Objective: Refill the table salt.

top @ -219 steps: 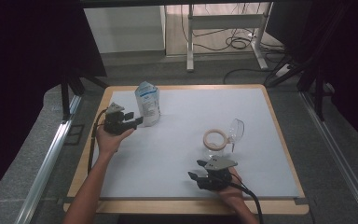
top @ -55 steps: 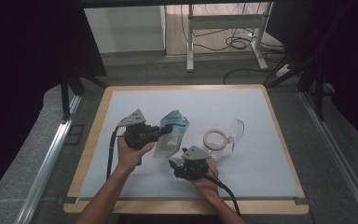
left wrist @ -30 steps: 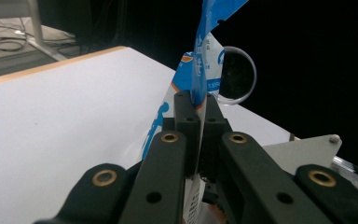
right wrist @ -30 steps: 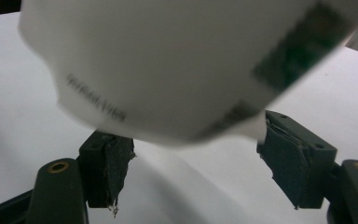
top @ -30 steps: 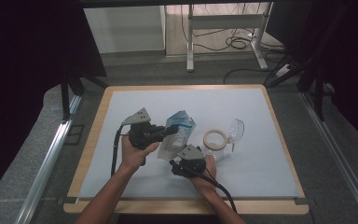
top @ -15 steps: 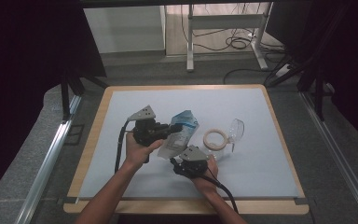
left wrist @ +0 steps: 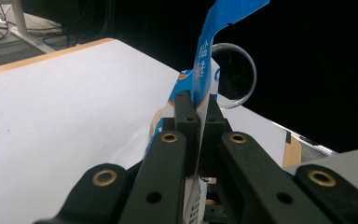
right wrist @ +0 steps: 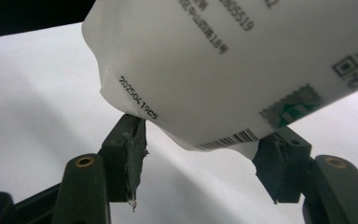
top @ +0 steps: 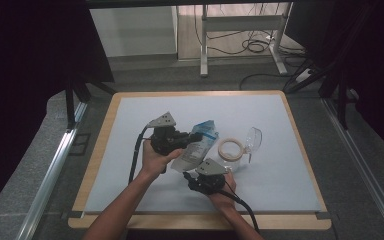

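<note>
In the high view, the bag hung over the bench, just left of the tape ring, between the left gripper and right gripper. In the left gripper view, the jaws were clamped on the bag's blue top edge. In the right gripper view, the jaws had just been closing around the bag's bottom, touching it at both corners.

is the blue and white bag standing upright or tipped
Tipped: the bag hangs slanted off the table, its top edge pinched in the left gripper.
</note>
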